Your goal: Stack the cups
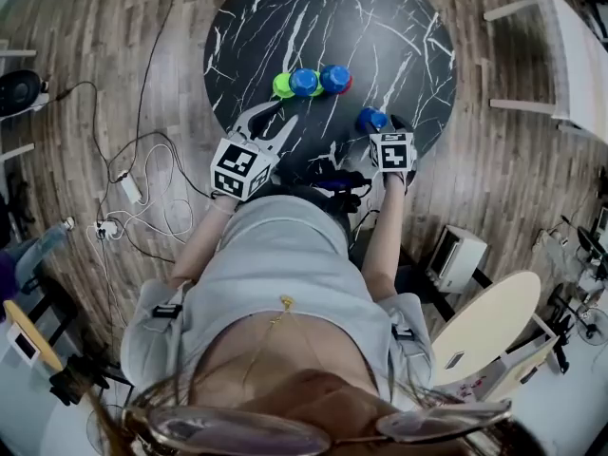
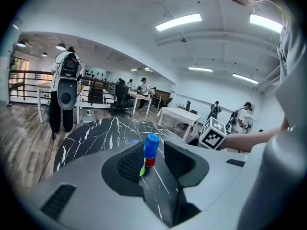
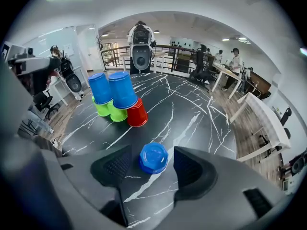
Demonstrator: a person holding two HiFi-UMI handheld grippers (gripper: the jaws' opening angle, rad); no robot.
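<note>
Upside-down cups stand grouped on the black marble table: two green cups and a red cup at the bottom, with two blue cups on top of them. A lone blue cup stands upside down apart from the group, near the table's front edge. My right gripper points down over it, open, one jaw on either side and a gap at each. My left gripper is open and empty, aimed at the group from the side, where a blue cup on the red one shows between its jaws.
In the head view the cup group sits at the table's middle and the lone blue cup to its right. Cables lie on the wooden floor at left. A white table stands at right.
</note>
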